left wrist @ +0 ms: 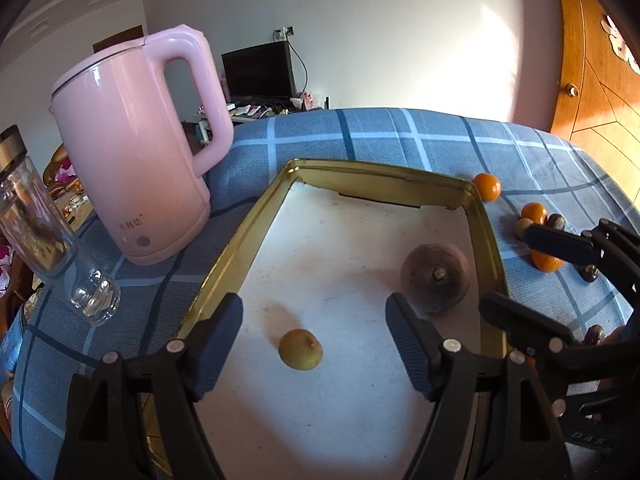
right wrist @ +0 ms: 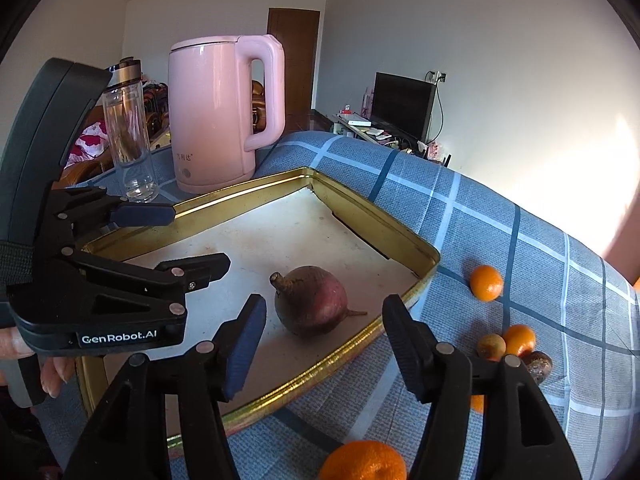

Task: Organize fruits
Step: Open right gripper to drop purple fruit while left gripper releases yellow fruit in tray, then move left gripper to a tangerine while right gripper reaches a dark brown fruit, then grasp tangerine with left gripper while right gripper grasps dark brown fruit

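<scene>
Inside the gold tray (left wrist: 240, 240), both hand-held grippers, left (left wrist: 314, 334) and right (right wrist: 324, 344), stand released; next, approach the oranges (right wrist: 486, 282) at three o'clock squarely, probably soft.

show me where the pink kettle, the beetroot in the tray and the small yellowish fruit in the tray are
pink kettle (left wrist: 132, 152), left wrist view, on the middle of its body.
beetroot (right wrist: 314, 300), right wrist view, on its rounded side.
small yellowish fruit (left wrist: 301, 349), left wrist view, on its top.
</scene>
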A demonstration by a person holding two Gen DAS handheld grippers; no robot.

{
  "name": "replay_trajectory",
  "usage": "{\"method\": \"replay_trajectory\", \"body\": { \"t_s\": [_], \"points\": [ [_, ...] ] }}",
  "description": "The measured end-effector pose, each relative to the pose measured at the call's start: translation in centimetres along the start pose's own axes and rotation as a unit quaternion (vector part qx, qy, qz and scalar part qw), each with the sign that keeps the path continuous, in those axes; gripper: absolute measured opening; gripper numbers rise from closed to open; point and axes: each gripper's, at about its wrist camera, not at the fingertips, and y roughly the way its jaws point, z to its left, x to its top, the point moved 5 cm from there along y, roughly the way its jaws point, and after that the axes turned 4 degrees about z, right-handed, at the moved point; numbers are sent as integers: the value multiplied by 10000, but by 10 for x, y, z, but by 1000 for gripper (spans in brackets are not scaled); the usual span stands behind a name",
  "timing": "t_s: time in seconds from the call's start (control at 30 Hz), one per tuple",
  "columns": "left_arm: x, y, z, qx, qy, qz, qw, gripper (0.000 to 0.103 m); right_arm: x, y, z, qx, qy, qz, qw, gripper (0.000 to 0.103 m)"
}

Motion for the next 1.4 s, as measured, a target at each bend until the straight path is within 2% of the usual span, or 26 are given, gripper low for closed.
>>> {"method": "replay_trajectory", "body": {
  "t_s": [0.07, 0.2, 0.67, 0.83, 1.2, 1.33, 1.4],
  "points": [
    [-1, -7, -4, 17, 15, -119, 9999, 81, -5, -8, -3, -64, 9, -50, 10000, 65],
    [-3, -22, -13, 49, 19, -373, 9993, 95, -19, -26, -12, -192, 78, -160, 9997, 67],
    [-22, -51, -66, -231, 103, -804, 9964, 96, -87, -89, -72, -711, 705, -316, 9945, 69],
    [-33, -51, -92, -378, 260, -745, 9962, 97, -109, -91, -87, -827, 871, -163, 9926, 70],
    [-44, -49, -127, -505, 556, -707, 9947, 97, -126, -67, -79, -448, 721, 272, 9960, 69],
    [-45, -46, -133, -542, 634, -693, 9941, 97, -128, -58, -81, -181, 814, 497, 9953, 65],
    [-46, -44, -134, -555, 653, -658, 9941, 96, -130, -54, -82, -114, 844, 607, 9945, 58]
  ]
}}
